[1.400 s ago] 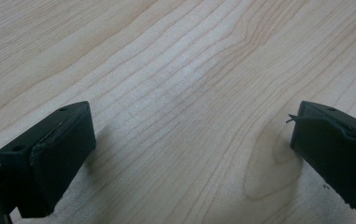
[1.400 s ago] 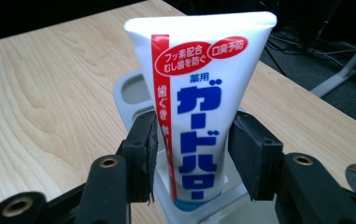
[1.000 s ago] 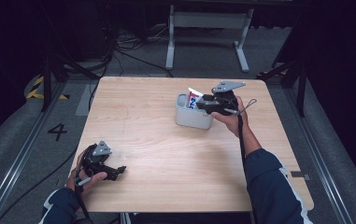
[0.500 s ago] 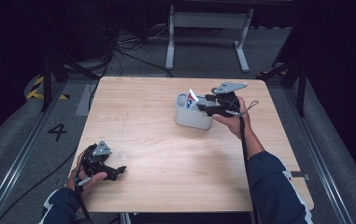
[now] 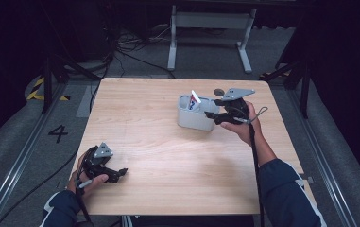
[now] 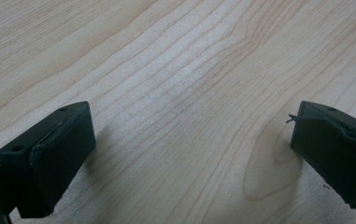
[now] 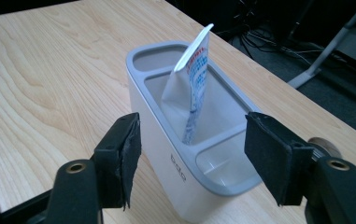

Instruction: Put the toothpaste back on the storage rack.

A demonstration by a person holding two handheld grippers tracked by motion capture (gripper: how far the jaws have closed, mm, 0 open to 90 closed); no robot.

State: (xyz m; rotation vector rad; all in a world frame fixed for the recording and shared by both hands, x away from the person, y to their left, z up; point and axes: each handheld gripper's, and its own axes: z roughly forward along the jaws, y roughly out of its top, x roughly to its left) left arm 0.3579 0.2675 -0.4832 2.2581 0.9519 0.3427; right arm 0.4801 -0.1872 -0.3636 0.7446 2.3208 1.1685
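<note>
- The right gripper (image 7: 192,161) had just been opening its jaws, now released, pads clear of the white container (image 7: 185,175) between them.
- A toothpaste tube (image 7: 192,88) stood tilted in the middle compartment, just beyond the jaws.
- The left gripper (image 6: 192,154) hung released over the bare table (image 6: 175,84).

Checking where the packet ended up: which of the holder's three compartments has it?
The middle, largest compartment of the holder: the packet stands tilted in it, while the small compartments at either end look empty.
</note>
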